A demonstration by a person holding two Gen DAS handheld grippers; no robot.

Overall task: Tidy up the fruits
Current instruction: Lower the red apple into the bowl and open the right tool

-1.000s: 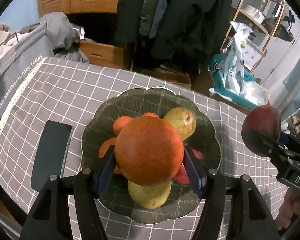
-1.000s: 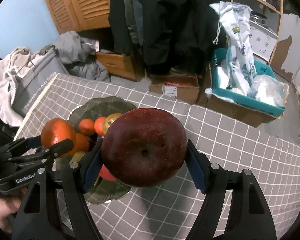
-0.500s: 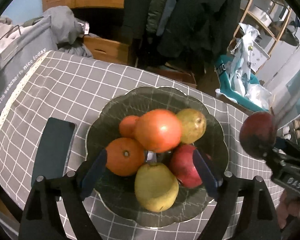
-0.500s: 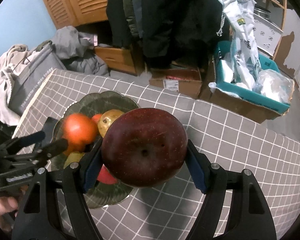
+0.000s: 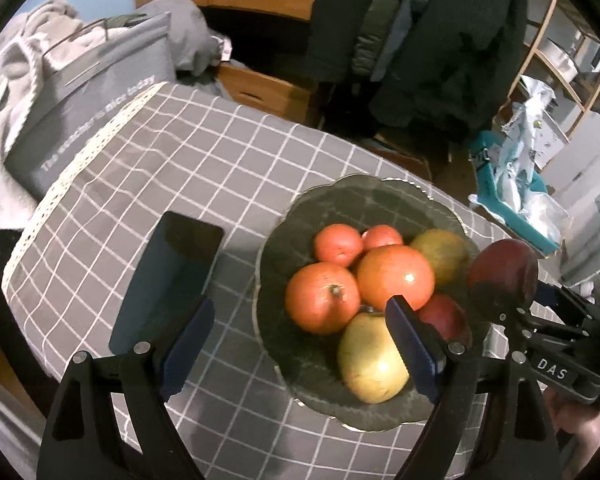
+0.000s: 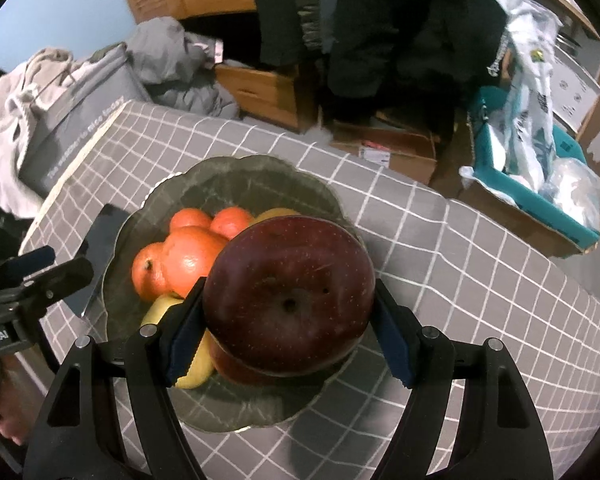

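A dark green glass bowl on the checked cloth holds several fruits: oranges, yellow pears and a red apple. The big orange lies on top of the pile. My left gripper stands open and empty, above the bowl's left rim. In the right wrist view it shows at the left edge. My right gripper is shut on a dark red apple, which hangs over the near right part of the bowl. The same apple shows at the right in the left wrist view.
A dark phone lies flat on the cloth just left of the bowl. The table's lace-trimmed left edge borders a grey bag and clothes. Beyond the far edge stand cardboard boxes, a teal crate and hanging coats.
My left gripper has opened and let go of the big orange, which now rests in the bowl. It then drew off to the left. The right gripper has carried the red apple over the bowl.
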